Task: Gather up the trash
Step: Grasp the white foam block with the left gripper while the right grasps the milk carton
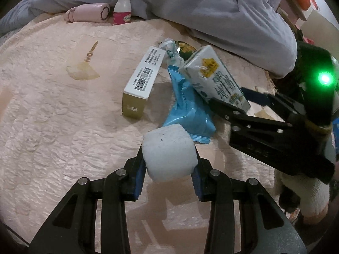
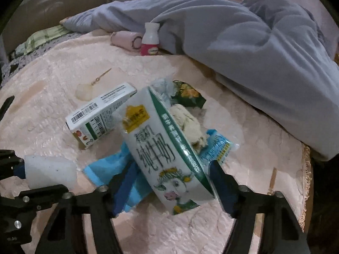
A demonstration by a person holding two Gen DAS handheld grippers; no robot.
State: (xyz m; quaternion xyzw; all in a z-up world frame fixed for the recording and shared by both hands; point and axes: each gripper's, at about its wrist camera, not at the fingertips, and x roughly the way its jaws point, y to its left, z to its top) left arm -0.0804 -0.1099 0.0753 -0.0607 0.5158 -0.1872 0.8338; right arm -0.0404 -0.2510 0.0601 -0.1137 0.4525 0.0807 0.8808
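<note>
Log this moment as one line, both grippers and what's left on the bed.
left gripper: shut on foam block | right gripper: around milk carton | left on bed: blue wrapper, barcode box, bottle

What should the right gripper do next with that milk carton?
Probably close the right gripper fully on the milk carton and lift it clear. The carton sits tilted between its fingers over the blue wrapper, and whether the pads press it yet is unclear. The left gripper already holds a white foam block, so only the right one is free for the carton.
</note>
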